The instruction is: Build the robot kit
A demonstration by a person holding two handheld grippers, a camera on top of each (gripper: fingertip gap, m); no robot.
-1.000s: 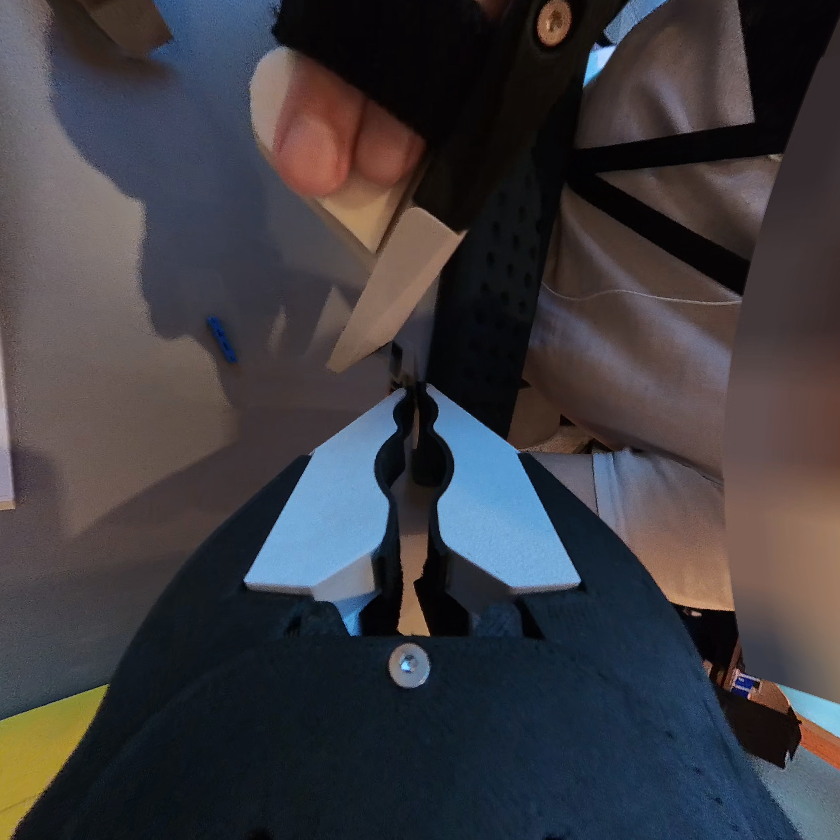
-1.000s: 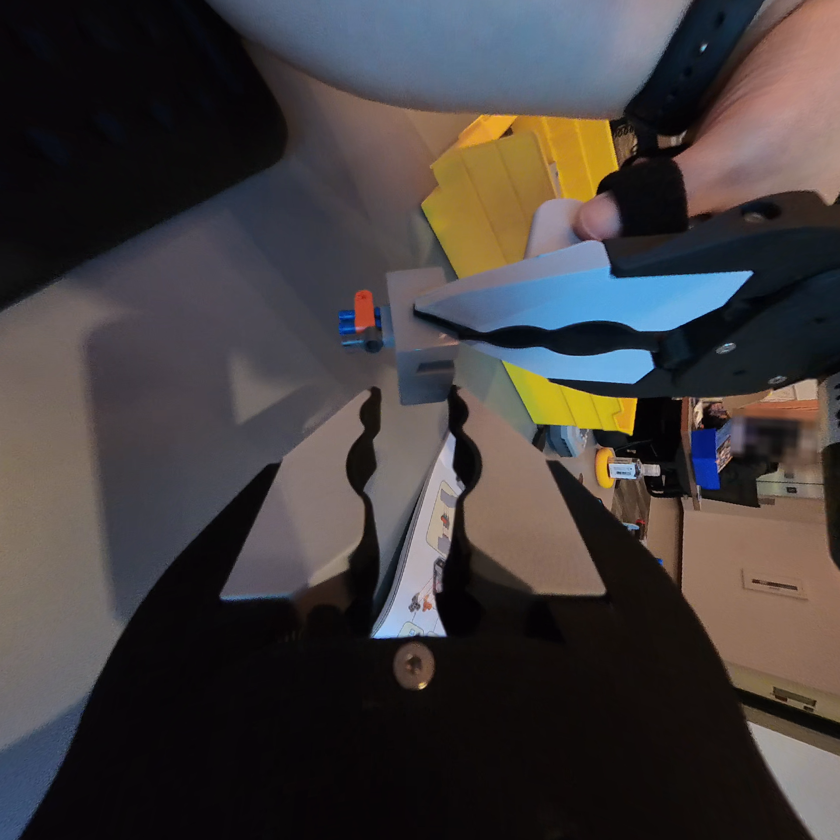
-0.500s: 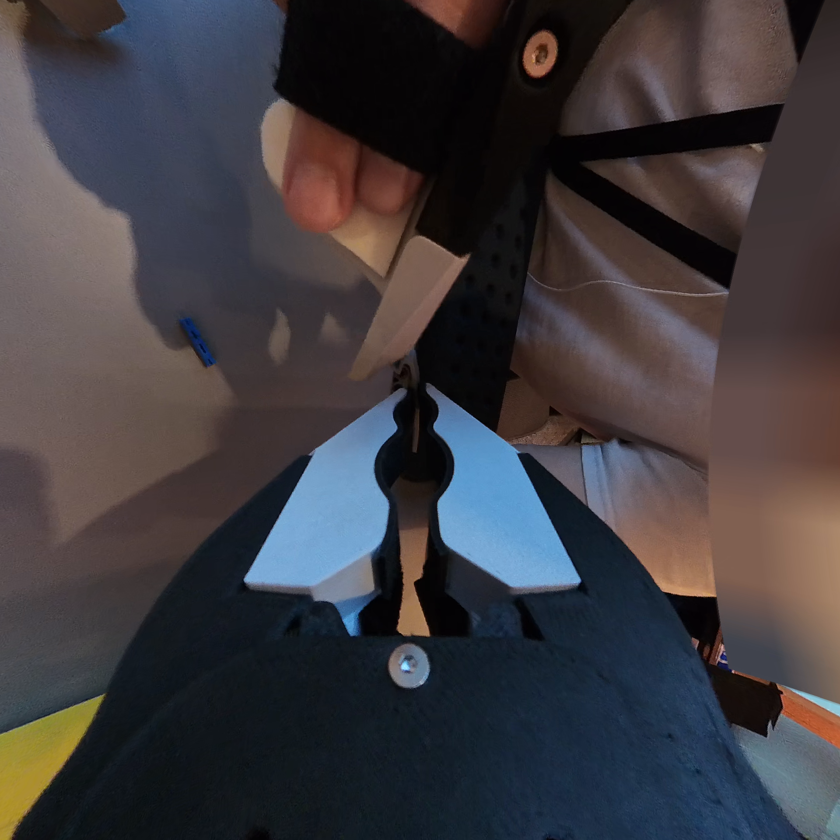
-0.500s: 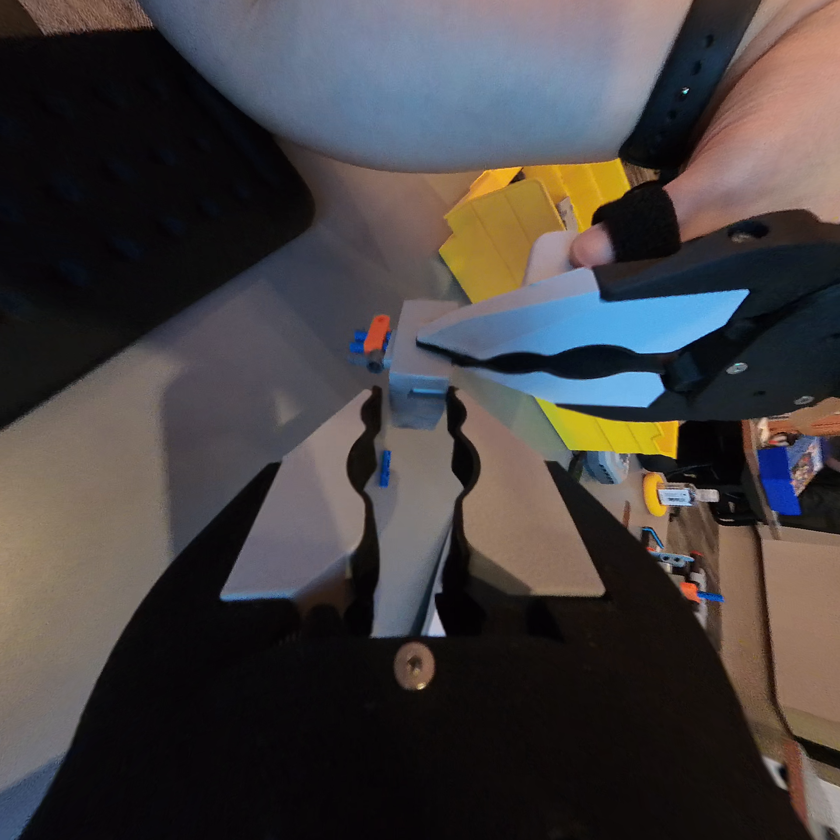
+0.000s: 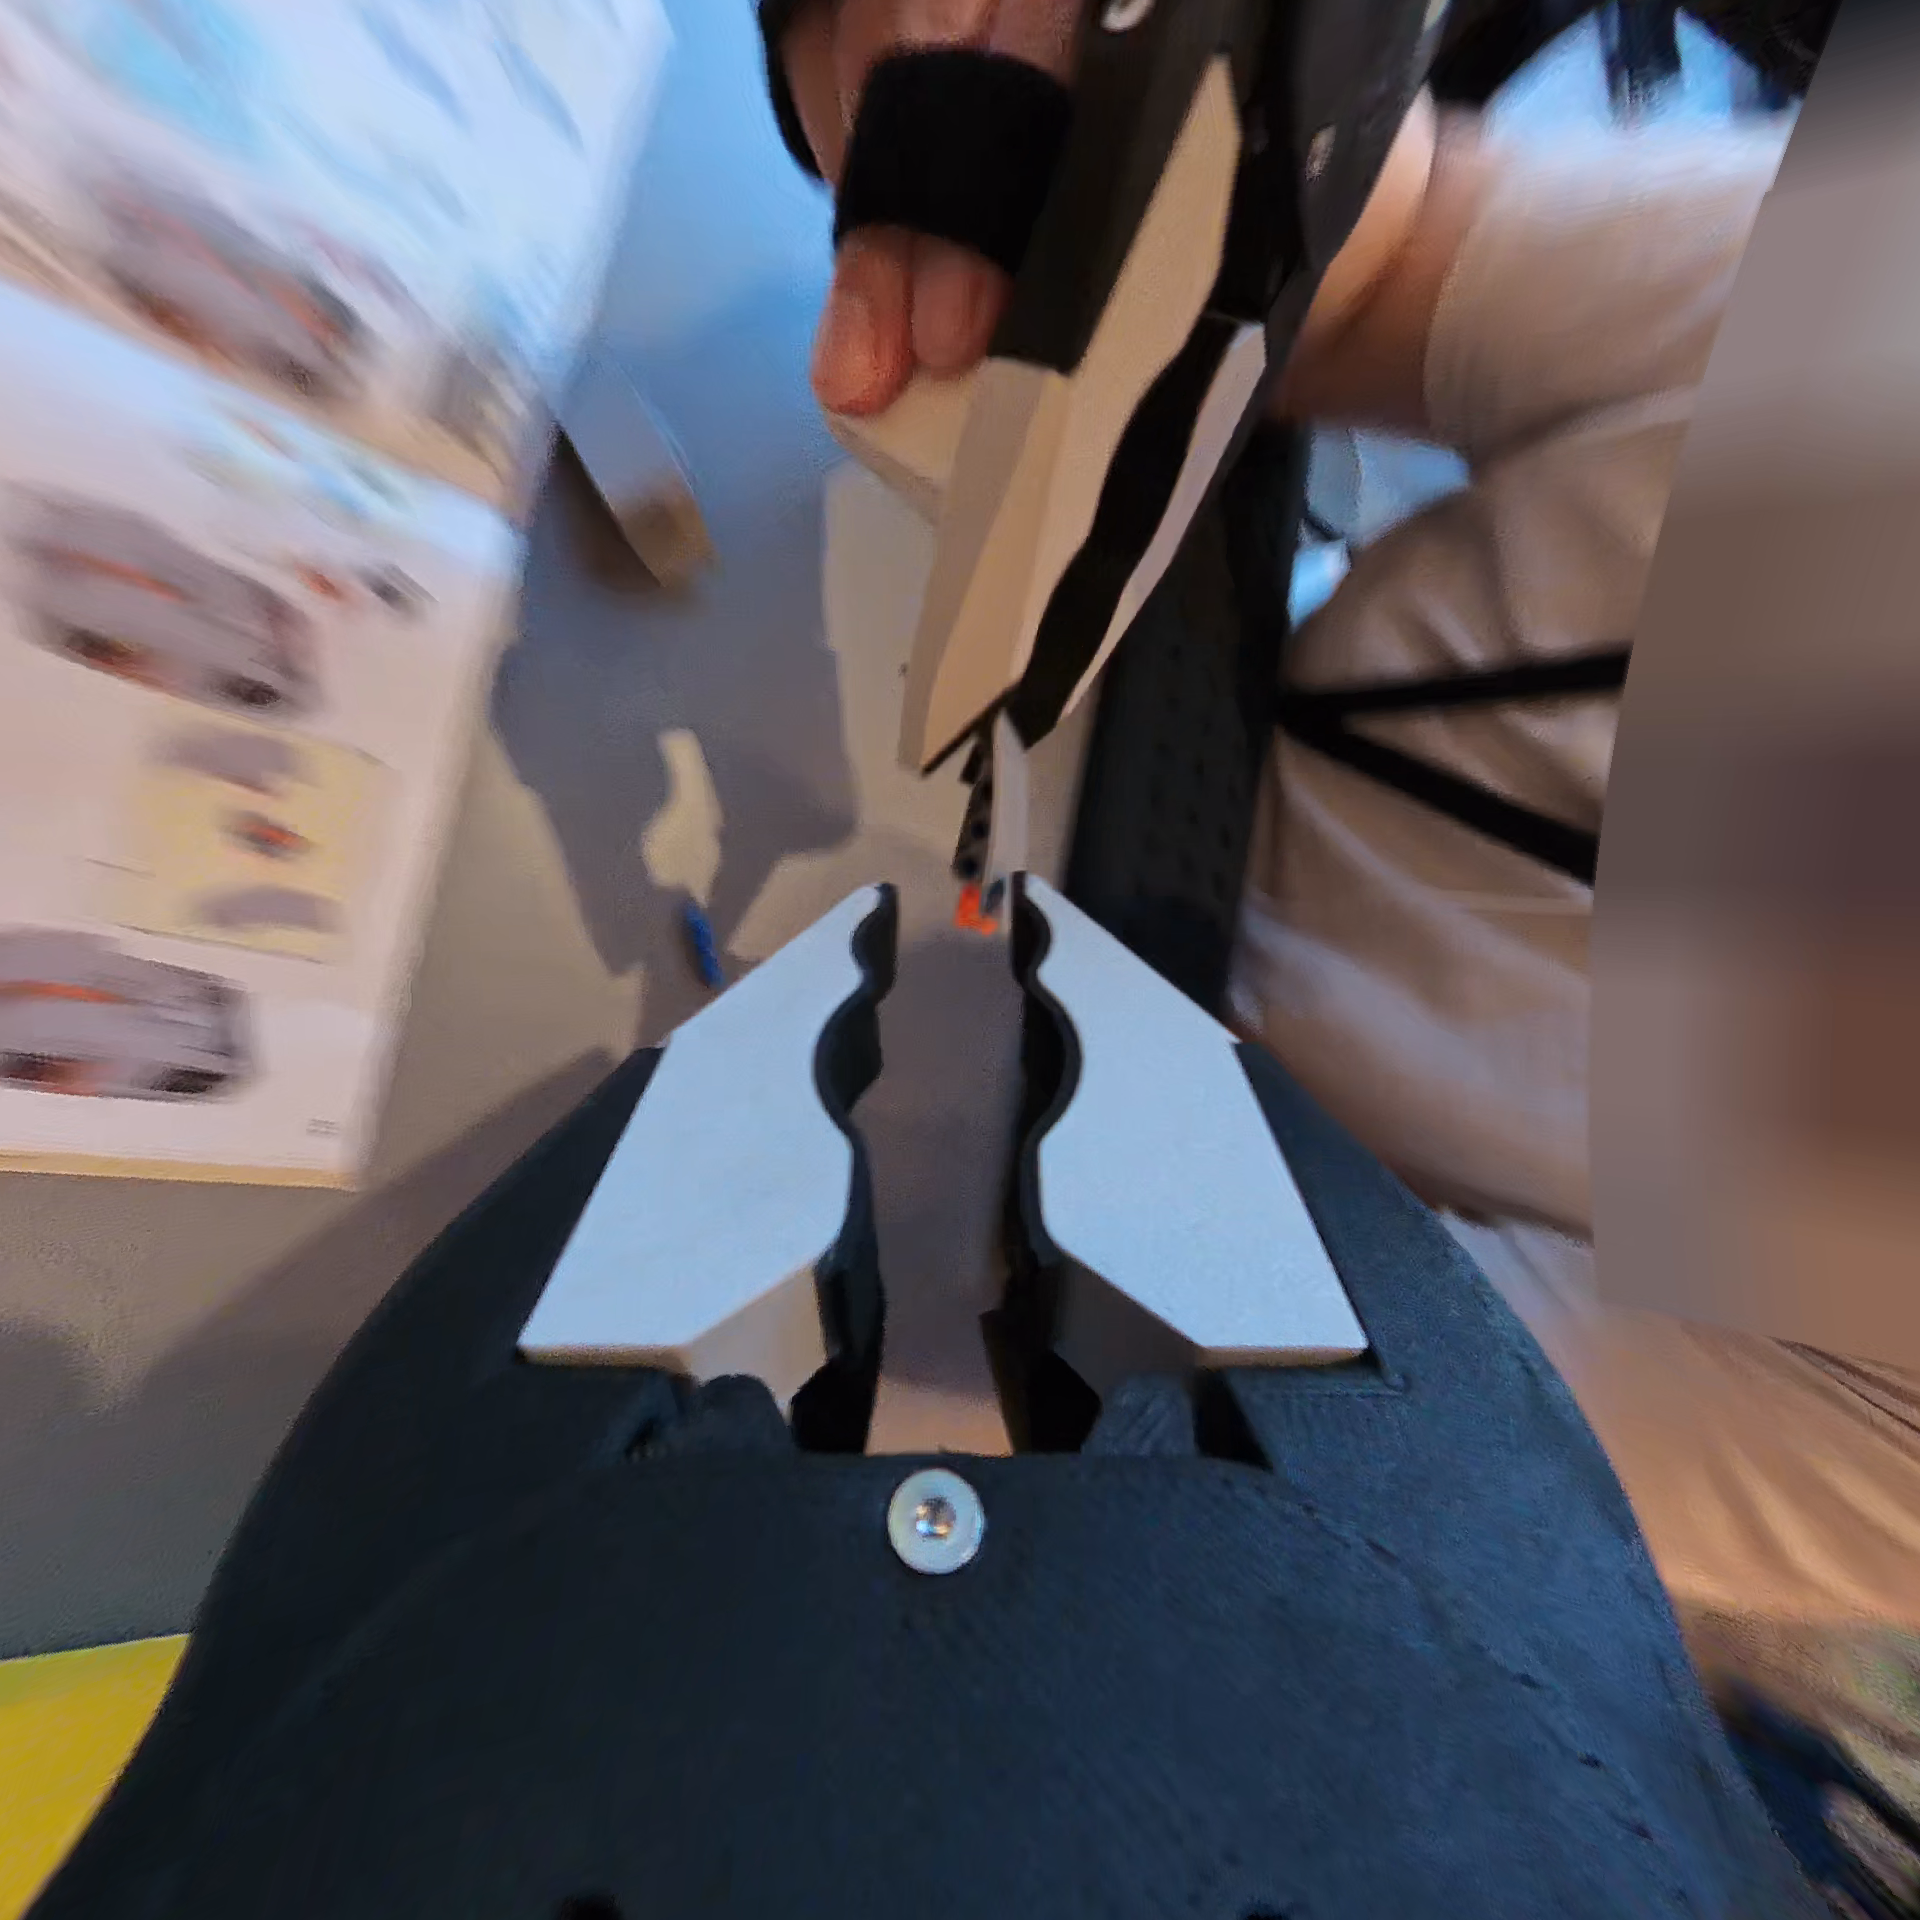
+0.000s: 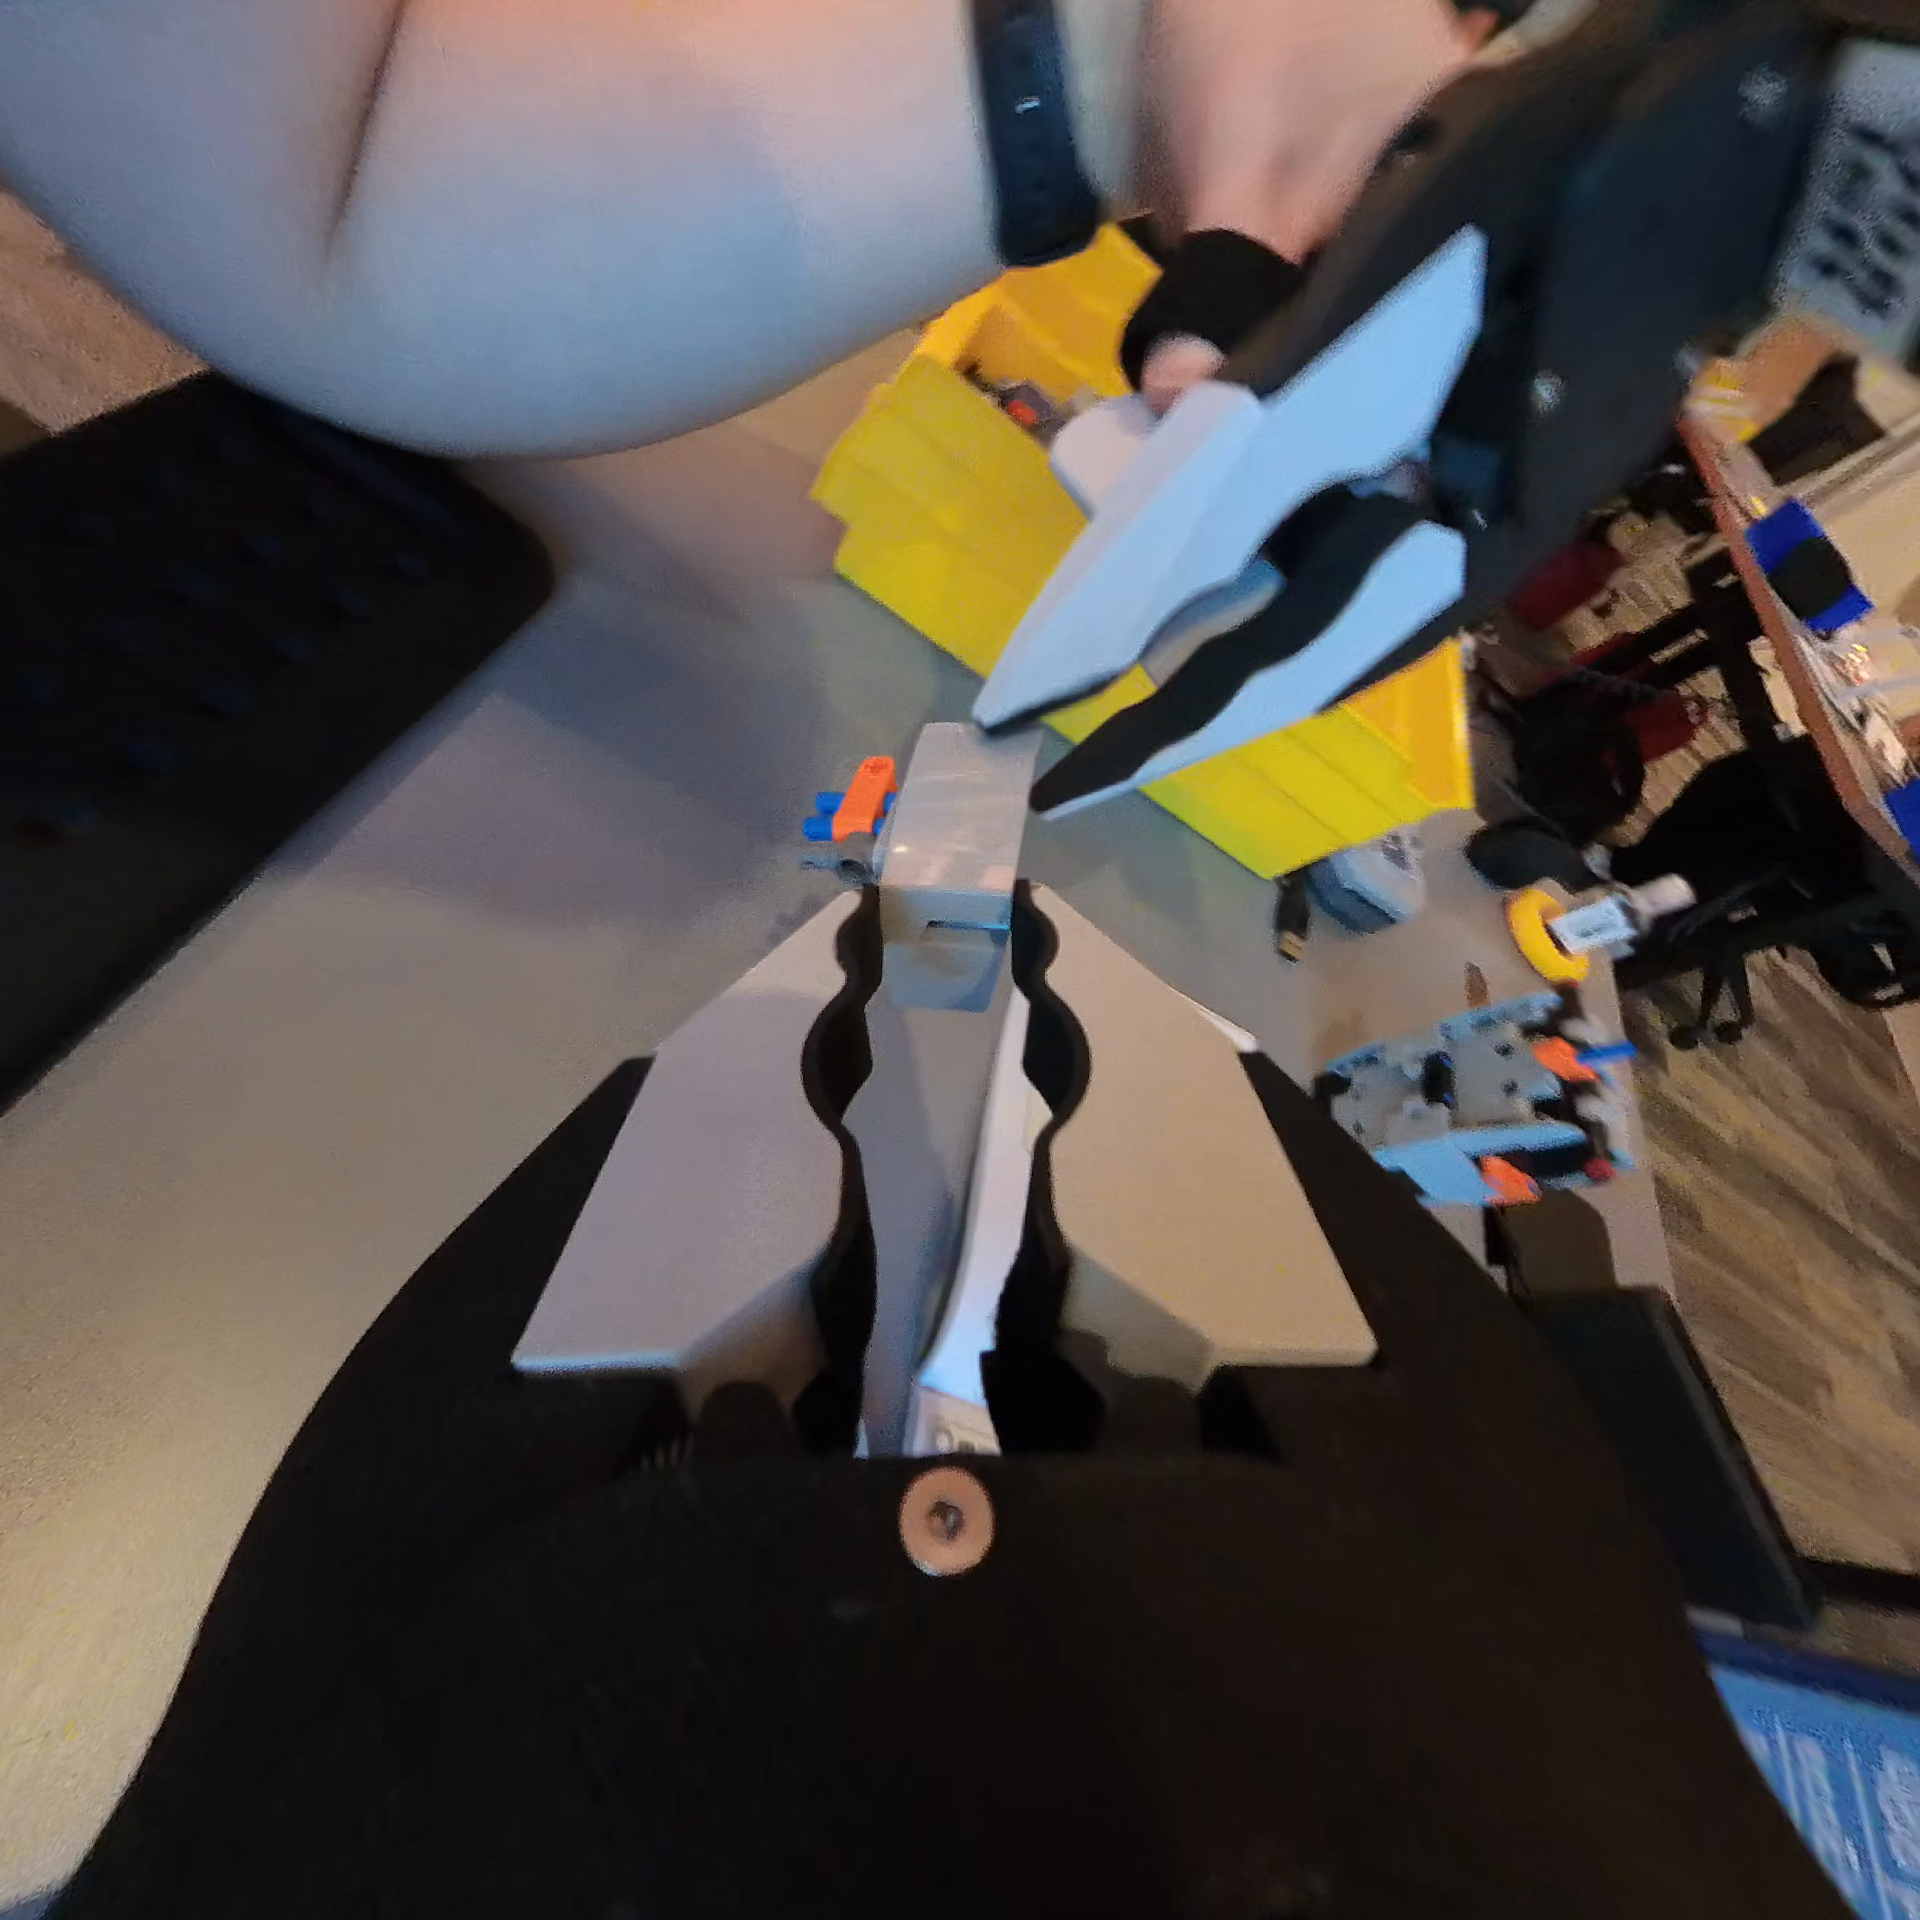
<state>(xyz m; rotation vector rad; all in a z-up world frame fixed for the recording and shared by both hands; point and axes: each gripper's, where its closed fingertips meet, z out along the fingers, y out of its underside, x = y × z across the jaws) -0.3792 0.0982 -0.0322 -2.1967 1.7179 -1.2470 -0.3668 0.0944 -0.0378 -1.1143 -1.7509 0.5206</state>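
Grey block assembly [image 6: 951, 868] is clamped at its lower end between tips of right gripper [image 6: 943, 904], held roughly upright above grey tabletop. An orange-and-blue pin cluster [image 6: 857, 810] is fixed to its left side. Left gripper [image 6: 1023, 758] is parted, tips just beside block's top edge, contact unclear. In left wrist view, assy is seen edge-on, blurred.

Left gripper [image 5: 948, 904] jaws apart near grey piece [image 5: 1006, 810].
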